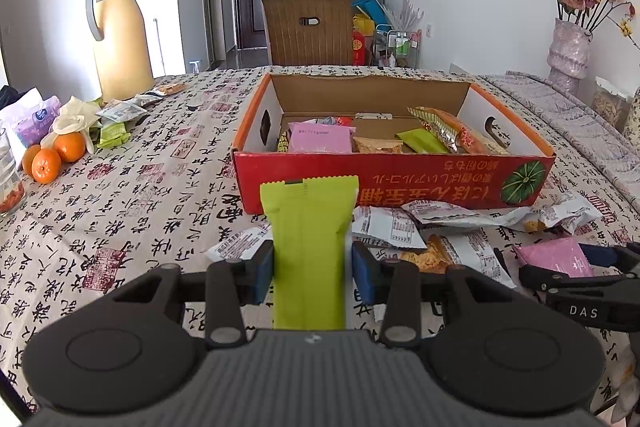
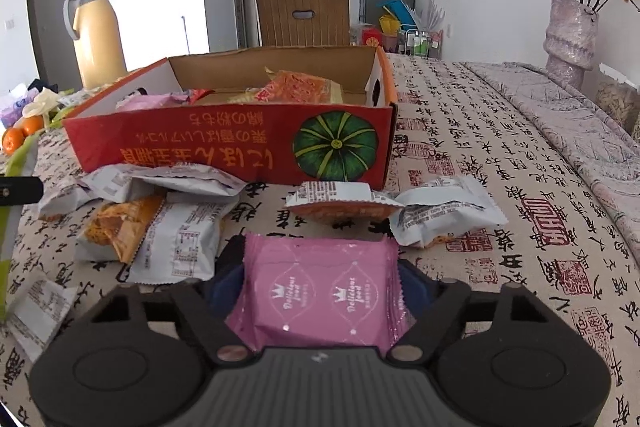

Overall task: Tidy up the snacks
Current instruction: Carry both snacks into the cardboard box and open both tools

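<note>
Green snack packet (image 1: 308, 243) clamped in left tongs (image 1: 312, 267), pink packet (image 2: 320, 291) in right tongs (image 2: 320, 287); either could snag the red box's (image 1: 384, 183) near wall at twelve o'clock and slip.

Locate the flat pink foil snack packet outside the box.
The flat pink foil snack packet is clamped in the right gripper, in front of the red cardboard box; the left wrist view shows it at far right.

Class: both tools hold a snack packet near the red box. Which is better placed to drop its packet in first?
Probably left: its tool holds the green packet raised towards the box; the right tool with the pink packet sits lower.
</note>
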Demonstrator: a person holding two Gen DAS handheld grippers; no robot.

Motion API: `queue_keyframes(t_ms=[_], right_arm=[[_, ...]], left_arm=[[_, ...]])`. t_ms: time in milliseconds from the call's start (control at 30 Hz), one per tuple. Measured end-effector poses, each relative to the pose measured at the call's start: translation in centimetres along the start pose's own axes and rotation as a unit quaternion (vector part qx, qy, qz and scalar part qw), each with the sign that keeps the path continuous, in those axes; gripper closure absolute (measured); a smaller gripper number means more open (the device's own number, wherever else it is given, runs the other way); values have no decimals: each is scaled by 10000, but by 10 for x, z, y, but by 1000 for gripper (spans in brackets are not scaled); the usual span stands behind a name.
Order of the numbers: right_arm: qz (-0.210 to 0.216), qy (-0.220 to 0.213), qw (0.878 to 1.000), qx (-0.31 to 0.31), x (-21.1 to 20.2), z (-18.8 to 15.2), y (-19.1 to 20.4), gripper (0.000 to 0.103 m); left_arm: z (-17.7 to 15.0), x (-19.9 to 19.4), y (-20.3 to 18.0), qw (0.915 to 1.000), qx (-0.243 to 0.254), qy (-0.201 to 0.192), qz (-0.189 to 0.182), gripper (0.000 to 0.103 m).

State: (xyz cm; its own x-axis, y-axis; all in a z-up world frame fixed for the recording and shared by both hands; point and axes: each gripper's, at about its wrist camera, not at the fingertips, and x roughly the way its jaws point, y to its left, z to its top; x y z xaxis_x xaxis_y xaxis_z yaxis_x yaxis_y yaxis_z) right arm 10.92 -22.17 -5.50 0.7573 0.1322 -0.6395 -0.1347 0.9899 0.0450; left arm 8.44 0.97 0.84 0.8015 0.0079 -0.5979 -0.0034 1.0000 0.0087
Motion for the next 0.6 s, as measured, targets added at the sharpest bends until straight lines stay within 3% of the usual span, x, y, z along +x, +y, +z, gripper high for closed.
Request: queue_keyframes(t_ms=[100,600], right_arm=[[24,-80,9999,-77,-6,-2,2,33],[134,-519,9983,-220,-44,0,17,35]], left_arm=[[0,-1,1,10000,-4,-16,-5,62],[6,-23,0,9995,36,-299,-39,62]])
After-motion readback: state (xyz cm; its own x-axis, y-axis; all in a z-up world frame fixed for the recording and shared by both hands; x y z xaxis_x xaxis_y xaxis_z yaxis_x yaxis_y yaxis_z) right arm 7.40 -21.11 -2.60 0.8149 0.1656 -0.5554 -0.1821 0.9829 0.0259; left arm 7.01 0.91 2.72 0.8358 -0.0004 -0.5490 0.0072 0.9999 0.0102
